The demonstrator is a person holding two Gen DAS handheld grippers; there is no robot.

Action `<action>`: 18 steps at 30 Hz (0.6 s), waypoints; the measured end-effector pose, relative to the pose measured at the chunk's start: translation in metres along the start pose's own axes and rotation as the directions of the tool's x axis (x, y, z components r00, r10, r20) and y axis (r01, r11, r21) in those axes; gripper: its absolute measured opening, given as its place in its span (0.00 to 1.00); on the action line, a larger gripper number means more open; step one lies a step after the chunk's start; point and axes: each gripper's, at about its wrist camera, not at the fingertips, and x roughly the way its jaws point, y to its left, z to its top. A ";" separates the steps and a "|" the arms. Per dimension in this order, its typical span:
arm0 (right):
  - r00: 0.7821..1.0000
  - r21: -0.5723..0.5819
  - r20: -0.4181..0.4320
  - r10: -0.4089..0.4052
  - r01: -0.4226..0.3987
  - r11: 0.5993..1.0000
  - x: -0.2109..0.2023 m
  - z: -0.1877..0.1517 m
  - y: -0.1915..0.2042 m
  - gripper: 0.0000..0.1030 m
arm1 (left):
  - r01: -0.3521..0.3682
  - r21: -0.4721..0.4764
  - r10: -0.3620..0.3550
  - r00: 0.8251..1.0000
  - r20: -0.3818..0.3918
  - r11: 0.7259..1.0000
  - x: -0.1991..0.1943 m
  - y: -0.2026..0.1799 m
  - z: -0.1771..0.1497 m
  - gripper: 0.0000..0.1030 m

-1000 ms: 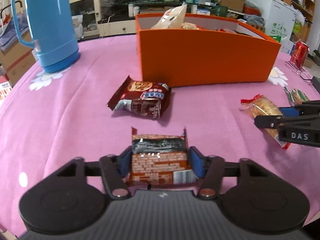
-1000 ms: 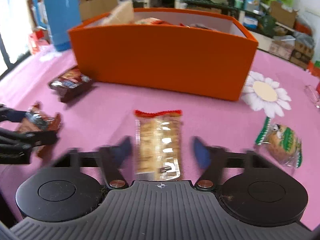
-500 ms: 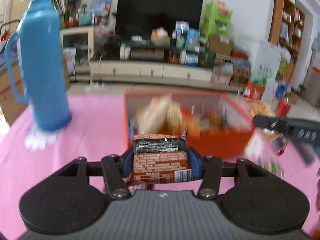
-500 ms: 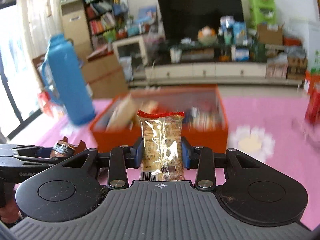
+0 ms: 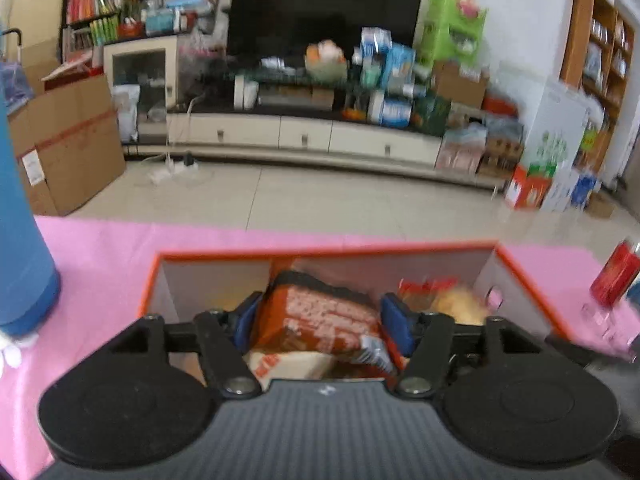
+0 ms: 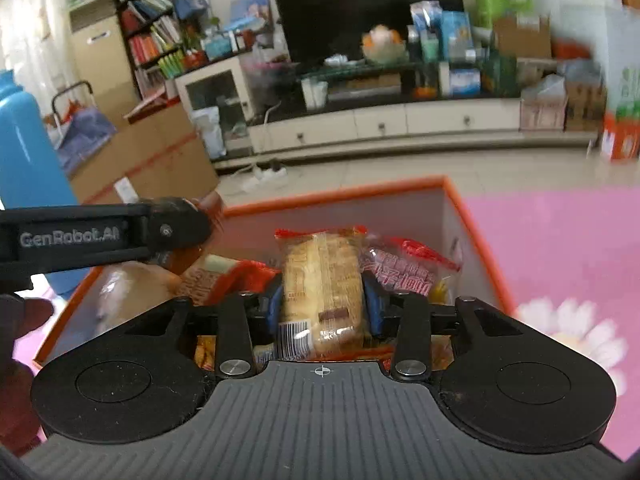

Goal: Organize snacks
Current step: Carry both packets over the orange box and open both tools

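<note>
Change since earlier: both grippers had left the pink tablecloth (image 5: 100,248) and hung over the open orange box (image 5: 520,272); a second before, each was low over a snack lying on the cloth.
Left gripper (image 5: 322,320): jaws were opening, blue pads spread clear of the brown wafer pack (image 5: 316,320), which tilted between them above the box; a moment before they had clamped it.
Right gripper (image 6: 322,304): jaws were only just starting to open, pads still pressed against the sides of the clear biscuit pack (image 6: 320,280), held upright over the box.
Inside the box: a heap of other snacks, among them a red packet (image 6: 404,272) and an orange one (image 6: 224,276).
In the way: in the right view, the left gripper's black arm crossed the box's left edge.
Around: a blue flask (image 5: 20,240) stood left of the box, a red can (image 5: 614,276) to its right, and a daisy print (image 6: 568,328) marked the cloth.
Sharpness: both views were blurred.
</note>
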 end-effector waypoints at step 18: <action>0.985 0.117 0.121 -0.123 0.109 0.987 -0.164 -0.047 -0.055 0.91 | -0.139 -0.046 0.139 0.990 0.008 0.989 -0.155 0.084 -0.109 0.90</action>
